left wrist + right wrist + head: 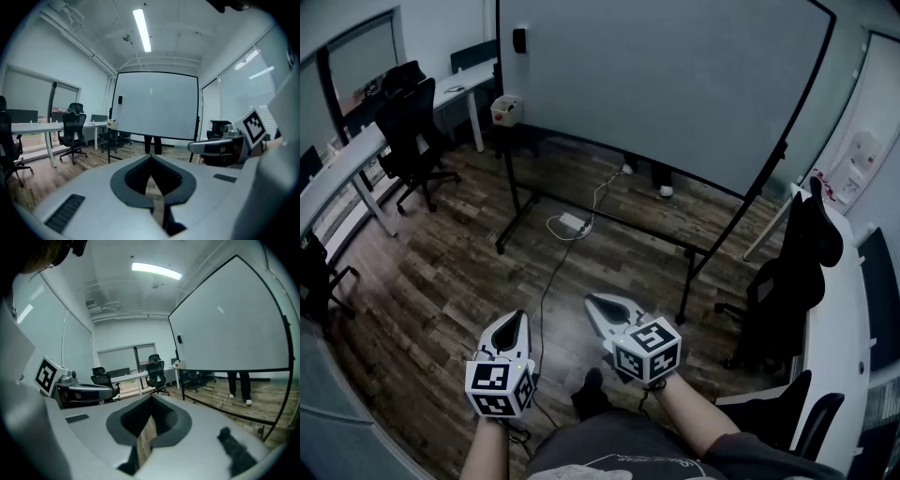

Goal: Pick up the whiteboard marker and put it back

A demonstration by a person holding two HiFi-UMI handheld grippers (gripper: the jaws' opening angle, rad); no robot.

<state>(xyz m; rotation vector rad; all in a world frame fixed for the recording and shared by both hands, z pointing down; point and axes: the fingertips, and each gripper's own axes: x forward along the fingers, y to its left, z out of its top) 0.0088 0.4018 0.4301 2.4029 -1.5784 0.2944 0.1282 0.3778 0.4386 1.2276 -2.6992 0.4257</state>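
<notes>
Head view: no marker discernible; a small dark fitting [518,39] on the whiteboard [675,84] is too small to identify. Left gripper [520,317] and right gripper [592,302] are both closed on nothing, held low, well apart from the board and aimed at it; likely the approach has not begun.

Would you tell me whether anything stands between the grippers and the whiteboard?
Nothing upright does: only wooden floor, with a cable and power strip lying on it, separates the left gripper and right gripper from the whiteboard. I cannot make out a marker.
</notes>
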